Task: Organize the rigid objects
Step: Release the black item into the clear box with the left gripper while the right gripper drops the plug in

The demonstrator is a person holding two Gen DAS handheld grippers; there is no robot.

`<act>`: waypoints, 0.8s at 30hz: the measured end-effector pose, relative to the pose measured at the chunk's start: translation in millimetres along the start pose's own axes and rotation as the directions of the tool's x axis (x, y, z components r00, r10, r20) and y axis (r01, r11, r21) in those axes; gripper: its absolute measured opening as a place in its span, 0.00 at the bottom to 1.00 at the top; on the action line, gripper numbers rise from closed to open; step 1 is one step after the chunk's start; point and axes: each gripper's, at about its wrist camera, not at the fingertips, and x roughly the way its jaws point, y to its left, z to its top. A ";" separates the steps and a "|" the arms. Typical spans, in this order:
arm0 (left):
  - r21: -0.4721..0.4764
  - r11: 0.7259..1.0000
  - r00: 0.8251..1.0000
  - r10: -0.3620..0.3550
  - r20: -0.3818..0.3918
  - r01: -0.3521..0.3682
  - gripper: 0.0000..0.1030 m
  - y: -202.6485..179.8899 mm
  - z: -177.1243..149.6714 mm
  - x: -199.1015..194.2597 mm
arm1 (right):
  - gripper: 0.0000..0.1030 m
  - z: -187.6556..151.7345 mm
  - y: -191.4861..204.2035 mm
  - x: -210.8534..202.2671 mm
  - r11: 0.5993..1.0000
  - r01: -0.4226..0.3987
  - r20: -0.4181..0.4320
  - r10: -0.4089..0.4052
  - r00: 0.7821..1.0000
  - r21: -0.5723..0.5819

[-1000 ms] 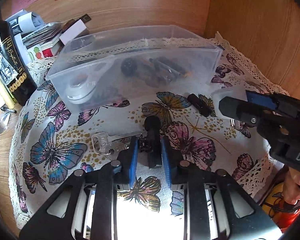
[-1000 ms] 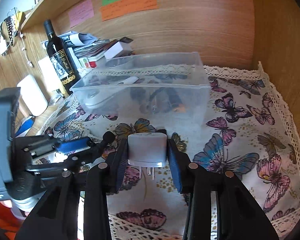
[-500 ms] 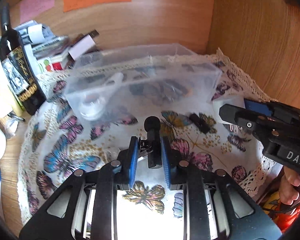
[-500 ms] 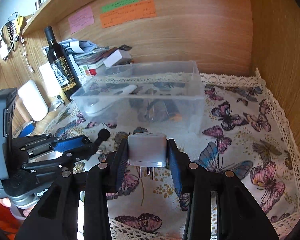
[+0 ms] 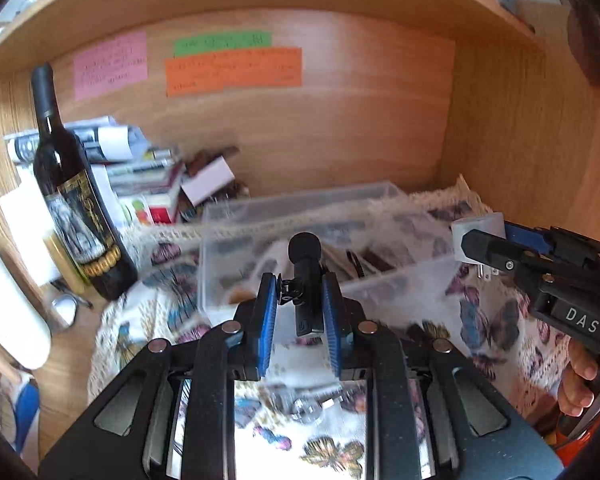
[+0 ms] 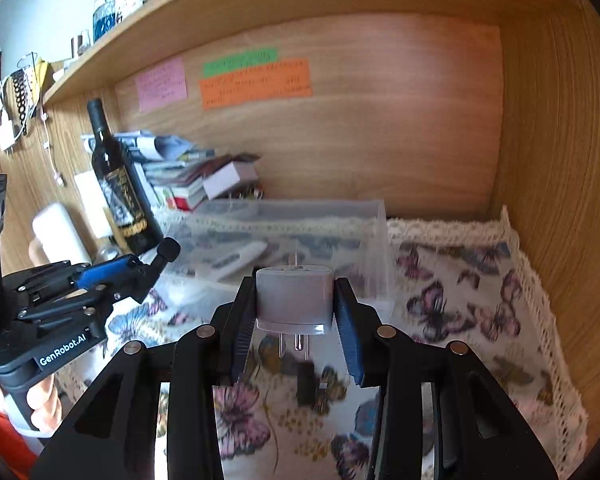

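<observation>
at the far left a dark wine bottle (image 5: 76, 216) stands upright against the wooden side, with a stack of papers and books (image 5: 148, 184) behind it, both well clear of the work, so they seem to be bystanders rather than things to sort. further in, the left gripper (image 5: 298, 312) has its fingers closed on a small black clip-on microphone (image 5: 306, 276), round foam head up and body upright between the blue pads, a hold that should let it drop cleanly. it hangs above the butterfly cloth (image 5: 492, 320) on the bench, just in front of the clear plastic bin (image 5: 300, 216), which already holds several dark items too blurred to name; that is the likely place for both held things. below the left gripper some small metal pieces (image 5: 308, 408), perhaps keys, lie on the cloth, not yet gathered. to the right, the right gripper (image 6: 296, 316) has its fingers clamped on a grey plug adapter (image 6: 294, 296) by its flat sides, prongs pointing down and free, near the bin's front wall. a small black object (image 6: 306, 384) lies on the cloth beneath it.
</observation>
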 end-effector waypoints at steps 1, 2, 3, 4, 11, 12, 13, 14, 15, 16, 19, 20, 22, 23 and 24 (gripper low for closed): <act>0.000 1.000 1.000 0.002 0.008 -0.002 0.22 1.4 4.4 1.1 | 0.34 3.9 -0.4 0.8 1.000 0.003 0.009 -0.003 1.000 -0.003; 0.000 1.000 1.000 0.003 0.014 -0.003 0.22 2.9 8.0 2.3 | 0.34 7.6 -0.8 2.0 1.000 0.006 0.016 -0.006 1.000 -0.006; 0.000 1.000 1.000 0.005 0.018 -0.005 0.22 3.8 11.2 3.2 | 0.34 9.9 -1.7 2.9 1.000 0.005 0.019 -0.005 1.000 -0.011; 0.000 1.000 1.000 0.006 0.020 -0.006 0.22 5.7 14.5 5.2 | 0.34 12.8 -1.9 4.8 1.000 0.008 0.023 -0.008 1.000 -0.016; -0.002 1.000 1.000 0.020 0.012 -0.020 0.22 15.9 30.2 28.0 | 0.34 27.0 -3.5 30.8 0.999 0.008 0.019 -0.007 1.000 -0.040; -0.002 1.000 1.000 0.022 0.007 -0.022 0.22 17.1 31.3 32.6 | 0.34 27.4 -3.7 35.9 0.999 0.007 0.011 -0.007 1.000 -0.042; -0.004 1.000 1.000 0.026 0.003 -0.026 0.22 16.8 31.9 36.0 | 0.34 27.4 -3.7 40.9 0.999 0.004 0.003 -0.004 1.000 -0.042; -0.006 1.000 1.000 0.030 -0.002 -0.030 0.22 18.1 32.3 40.9 | 0.34 26.9 -3.9 46.0 0.999 0.003 -0.007 -0.004 1.000 -0.042; -0.008 0.999 0.999 0.032 -0.010 -0.032 0.22 19.4 32.4 45.4 | 0.34 26.3 -3.5 52.0 0.999 0.003 -0.020 -0.004 1.000 -0.042; -0.010 0.999 0.999 0.032 -0.018 -0.032 0.22 20.5 32.1 50.1 | 0.34 25.8 -2.6 57.6 0.999 0.002 -0.032 -0.003 0.999 -0.043; -0.023 0.999 0.998 0.025 -0.055 -0.026 0.22 25.0 28.6 66.8 | 0.34 22.7 -0.7 72.2 0.999 0.016 -0.063 -0.019 0.998 -0.051; -0.027 0.999 0.998 0.020 -0.068 -0.022 0.22 26.2 27.0 71.8 | 0.34 21.2 0.4 76.1 0.998 0.016 -0.072 -0.020 0.997 -0.055; -0.035 0.999 0.996 0.012 -0.092 -0.016 0.22 29.3 23.2 80.8 | 0.34 20.0 0.9 82.3 0.998 0.005 -0.090 -0.010 0.996 -0.056; -0.035 0.999 0.995 0.010 -0.104 -0.014 0.22 30.1 21.1 85.5 | 0.34 19.9 1.7 85.4 0.998 0.005 -0.096 -0.010 0.995 -0.058; -0.034 0.999 0.994 0.009 -0.111 -0.013 0.22 29.4 19.4 88.1 | 0.34 19.0 2.2 88.8 0.998 0.007 -0.105 -0.013 0.994 -0.060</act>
